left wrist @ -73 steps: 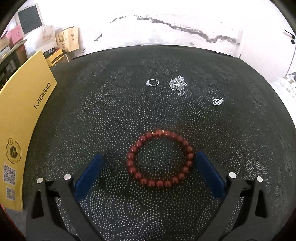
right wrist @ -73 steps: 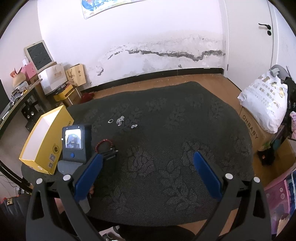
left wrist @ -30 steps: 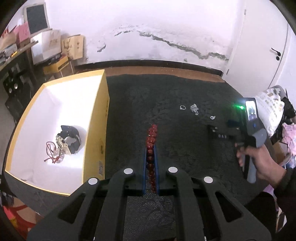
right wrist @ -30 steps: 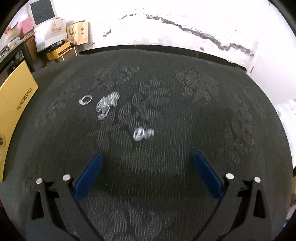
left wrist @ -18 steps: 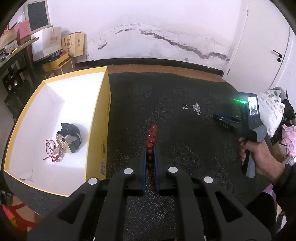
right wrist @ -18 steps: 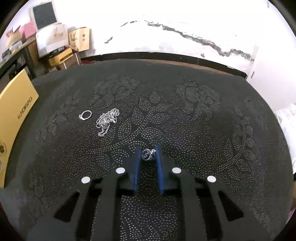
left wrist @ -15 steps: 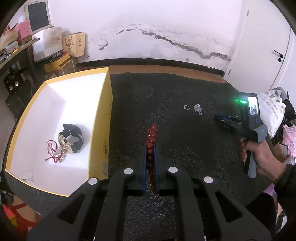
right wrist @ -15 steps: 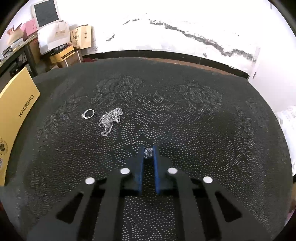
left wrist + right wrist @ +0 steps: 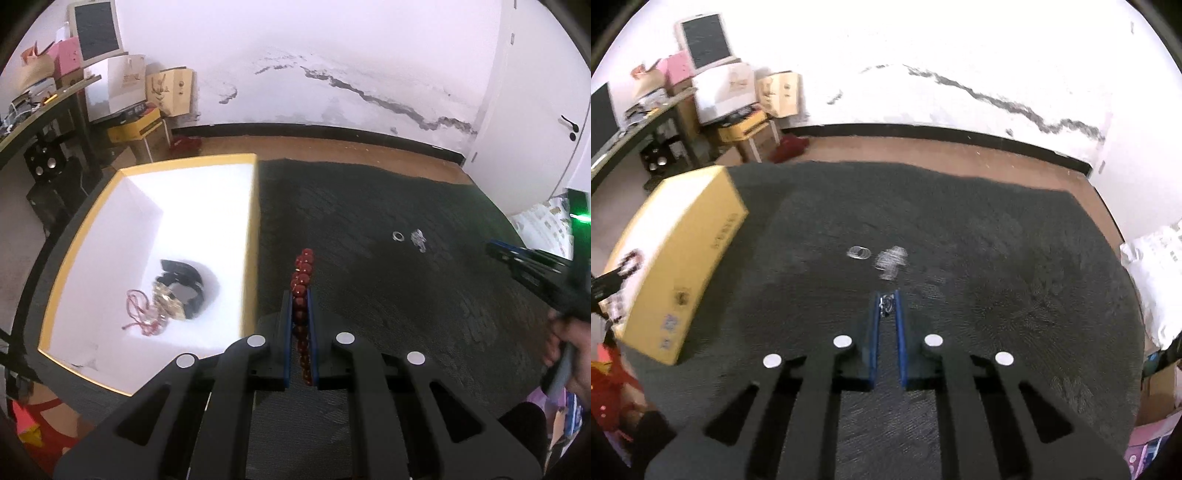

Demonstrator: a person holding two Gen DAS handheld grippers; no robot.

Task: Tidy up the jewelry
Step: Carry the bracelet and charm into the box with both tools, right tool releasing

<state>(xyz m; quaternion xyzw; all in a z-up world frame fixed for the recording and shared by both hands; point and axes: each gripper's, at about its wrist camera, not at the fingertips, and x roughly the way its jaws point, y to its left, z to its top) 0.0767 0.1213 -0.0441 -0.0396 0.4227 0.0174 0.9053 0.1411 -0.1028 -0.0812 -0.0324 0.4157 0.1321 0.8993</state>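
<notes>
Box [image 9: 249,236] holding black watch [image 9: 183,277], red cord [image 9: 135,314], possibly more jewelry.

Bright, even room light, blown-out white wall [image 9: 332,55], motion blur, strong fisheye edge curvature.

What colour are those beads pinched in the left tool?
Dark red, glossy beads, clearest in the left wrist view.

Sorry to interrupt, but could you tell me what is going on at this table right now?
A person is sorting jewelry with a hand-held tool in each hand. The left tool is shut on a red bead bracelet, held beside the yellow box, which already holds a watch and a red cord. The right tool is shut on a small silver piece. A ring and a chain lie on the dark cloth.
</notes>
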